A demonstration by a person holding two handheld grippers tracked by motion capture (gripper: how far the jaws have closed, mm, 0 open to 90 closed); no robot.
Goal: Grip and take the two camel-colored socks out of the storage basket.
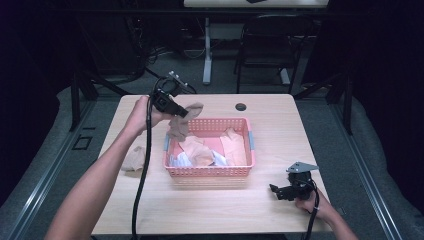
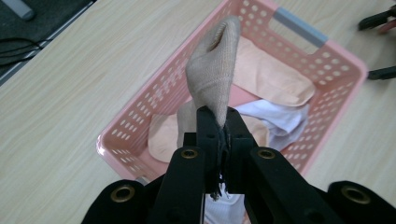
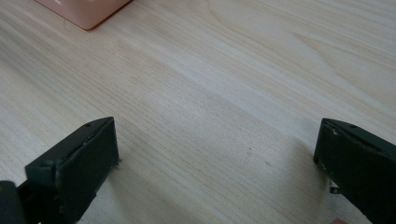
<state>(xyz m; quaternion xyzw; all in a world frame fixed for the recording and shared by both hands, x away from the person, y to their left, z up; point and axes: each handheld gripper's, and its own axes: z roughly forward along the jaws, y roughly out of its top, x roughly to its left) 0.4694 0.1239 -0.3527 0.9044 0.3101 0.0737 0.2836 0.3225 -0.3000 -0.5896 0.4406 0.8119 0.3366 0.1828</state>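
My left gripper [image 1: 181, 112] pinches a tan sock [image 2: 215, 70] shut between its jaws, holding it above the far-left corner of the pink basket [image 1: 210, 171]. I judge this a sorting step: the sock is either coming out or about to be dropped. My right gripper [image 1: 280, 192] waits wide open and empty over the table [image 3: 224, 93]. The high view shows another sock [image 1: 134, 159] lying left of the basket; the left gripper view shows white cloth [image 2: 280, 116] inside.

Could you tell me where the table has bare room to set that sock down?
Free: the table strip in front of the pink basket, and the right side between basket and right gripper. Crowded: inside the basket, and its left, where another sock lies.
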